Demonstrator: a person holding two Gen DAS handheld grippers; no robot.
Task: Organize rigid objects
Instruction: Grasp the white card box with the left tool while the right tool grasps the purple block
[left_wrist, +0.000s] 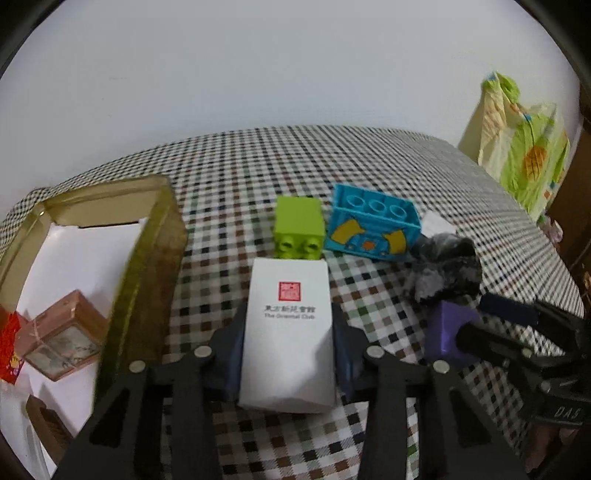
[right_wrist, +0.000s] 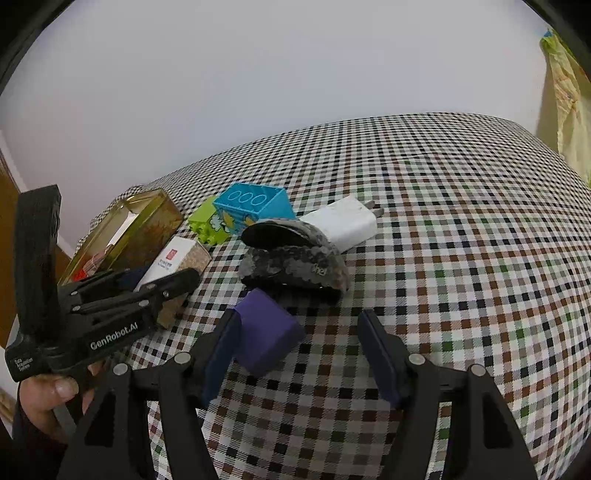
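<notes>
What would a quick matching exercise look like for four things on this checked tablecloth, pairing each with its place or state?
Things:
1. white box
2. purple block
3. green brick
4. white charger

Places or states:
A. just beyond the far end of the white box
B. between the open pads of the right claw, nearer the left pad
C. squeezed by the left claw
D. behind the grey camouflage mouse

Pairs: 1-C, 2-B, 3-A, 4-D
</notes>
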